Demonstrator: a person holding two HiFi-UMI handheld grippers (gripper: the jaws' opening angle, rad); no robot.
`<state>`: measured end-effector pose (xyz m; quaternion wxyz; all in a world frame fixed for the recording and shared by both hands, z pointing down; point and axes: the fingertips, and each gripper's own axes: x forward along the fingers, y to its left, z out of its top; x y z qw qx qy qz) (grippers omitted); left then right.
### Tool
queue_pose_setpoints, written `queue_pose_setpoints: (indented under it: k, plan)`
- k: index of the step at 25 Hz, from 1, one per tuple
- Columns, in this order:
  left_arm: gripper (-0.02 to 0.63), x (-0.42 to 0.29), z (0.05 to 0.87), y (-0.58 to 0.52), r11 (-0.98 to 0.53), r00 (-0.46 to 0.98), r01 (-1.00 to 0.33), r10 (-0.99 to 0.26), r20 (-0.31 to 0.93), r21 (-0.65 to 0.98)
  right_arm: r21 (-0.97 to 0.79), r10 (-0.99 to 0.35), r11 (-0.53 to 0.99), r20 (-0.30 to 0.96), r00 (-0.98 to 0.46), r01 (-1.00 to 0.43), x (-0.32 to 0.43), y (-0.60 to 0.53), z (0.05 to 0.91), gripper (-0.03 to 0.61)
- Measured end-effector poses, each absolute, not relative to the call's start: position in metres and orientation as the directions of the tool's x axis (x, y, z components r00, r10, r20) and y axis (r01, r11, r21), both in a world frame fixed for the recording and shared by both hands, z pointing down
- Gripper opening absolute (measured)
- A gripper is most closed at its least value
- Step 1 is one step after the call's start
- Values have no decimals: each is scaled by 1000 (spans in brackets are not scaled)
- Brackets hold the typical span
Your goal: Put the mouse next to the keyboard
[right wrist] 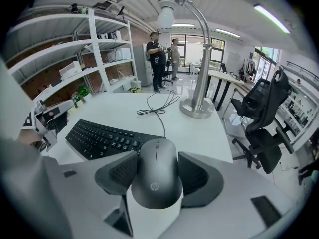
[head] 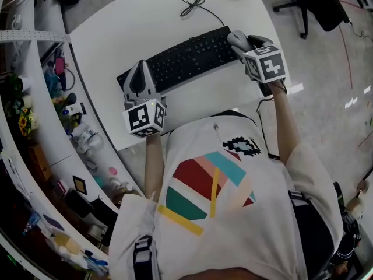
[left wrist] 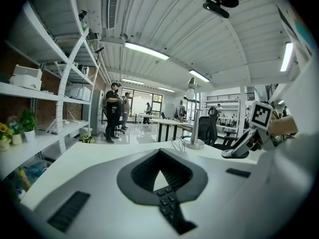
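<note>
A black keyboard lies slantwise on the white table. A dark grey mouse is at the keyboard's right end, a little above the table, and my right gripper is shut on it. In the right gripper view the mouse sits between both pads, with the keyboard just ahead to the left. My left gripper rests at the keyboard's left end with its jaws shut and nothing in them. In the left gripper view a few keys show below its tips.
A desk lamp's round base stands at the table's far side, and a thin black cable loops beside it. A black office chair is off the table's right edge. Cluttered shelves run along the left. Two people stand far off.
</note>
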<state>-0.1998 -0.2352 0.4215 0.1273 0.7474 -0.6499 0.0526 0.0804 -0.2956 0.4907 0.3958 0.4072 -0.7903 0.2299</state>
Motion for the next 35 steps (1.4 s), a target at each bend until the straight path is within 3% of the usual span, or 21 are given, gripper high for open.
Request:
queue_pose_setpoints:
  k: [12, 27, 31, 35]
  plan:
    - [43, -184, 432, -247, -162, 186, -981, -943, 277, 109, -13, -469, 456, 846, -253, -890, 131, -336, 526, 268]
    - [43, -180, 441, -246, -163, 206, -973, -934, 292, 164, -52, -418, 465, 867, -270, -884, 133, -337, 559, 268]
    - [43, -179, 439, -243, -170, 209, -973, -936, 284, 154, -6, -459, 464, 853, -246, -886, 132, -338, 552, 268]
    - [43, -180, 432, -241, -166, 201, -975, -944, 261, 149, -41, -527, 464, 790, -313, -885, 123, -342, 518, 268]
